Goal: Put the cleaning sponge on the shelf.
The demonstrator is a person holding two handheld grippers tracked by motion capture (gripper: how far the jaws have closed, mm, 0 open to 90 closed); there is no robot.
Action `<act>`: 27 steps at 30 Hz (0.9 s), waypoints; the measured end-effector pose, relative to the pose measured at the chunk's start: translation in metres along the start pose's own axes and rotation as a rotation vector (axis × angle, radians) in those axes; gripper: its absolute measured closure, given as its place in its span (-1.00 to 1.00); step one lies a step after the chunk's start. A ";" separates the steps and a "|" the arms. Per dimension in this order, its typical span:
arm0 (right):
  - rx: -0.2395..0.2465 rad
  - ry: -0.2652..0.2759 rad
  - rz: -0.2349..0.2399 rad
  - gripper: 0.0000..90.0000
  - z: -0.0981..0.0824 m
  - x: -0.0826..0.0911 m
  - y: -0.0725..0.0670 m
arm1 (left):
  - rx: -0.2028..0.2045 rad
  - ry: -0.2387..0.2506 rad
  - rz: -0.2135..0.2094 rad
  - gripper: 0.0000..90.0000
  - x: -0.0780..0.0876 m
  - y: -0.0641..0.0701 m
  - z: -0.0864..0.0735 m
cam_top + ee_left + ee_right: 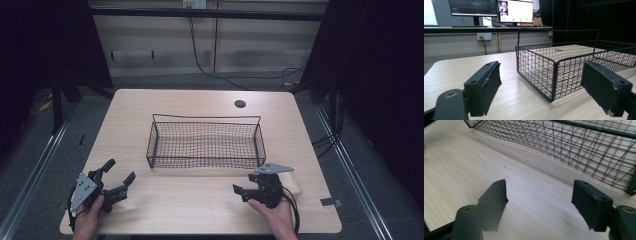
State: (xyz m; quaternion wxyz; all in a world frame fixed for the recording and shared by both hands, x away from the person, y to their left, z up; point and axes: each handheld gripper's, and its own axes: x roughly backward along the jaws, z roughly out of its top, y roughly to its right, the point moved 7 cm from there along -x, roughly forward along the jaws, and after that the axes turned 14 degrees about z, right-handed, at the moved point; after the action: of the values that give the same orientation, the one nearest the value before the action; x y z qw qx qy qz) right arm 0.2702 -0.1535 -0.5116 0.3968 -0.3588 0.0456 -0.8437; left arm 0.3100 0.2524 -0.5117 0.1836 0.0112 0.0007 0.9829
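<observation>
High view: a pale wooden table (200,200) stands on grey floor before a panelled wall. A black wire basket (205,142) sits at the table's middle. My left gripper (120,172) rests near the front left corner, fingers spread apart and holding nothing; my right gripper (241,190) lies at front right, just before the basket's right end.

Left gripper view: my fingers (484,85) stand wide apart, the basket (564,67) beyond them; monitors (517,11) line the back counter.

Right gripper view: my fingers (495,200) are parted over bare table (456,175), with the basket (579,142) ahead.
</observation>
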 end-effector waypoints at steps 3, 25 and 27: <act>-0.002 0.015 0.025 -0.28 0.003 0.002 -0.004 | 0.004 0.003 0.004 -0.65 0.000 0.000 0.000; -0.102 -0.098 0.103 -0.30 0.007 0.018 -0.011 | 0.005 0.002 0.003 -0.65 0.000 0.000 0.000; -0.110 -0.095 0.110 -0.33 0.009 0.021 -0.011 | 0.005 0.002 0.002 -0.65 0.000 0.000 0.000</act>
State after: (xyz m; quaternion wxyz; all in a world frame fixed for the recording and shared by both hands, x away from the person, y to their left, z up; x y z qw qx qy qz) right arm 0.2604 -0.1594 -0.4886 0.4237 -0.4167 0.0927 -0.7989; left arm 0.3097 0.2523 -0.5116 0.1824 0.0106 0.0035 0.9832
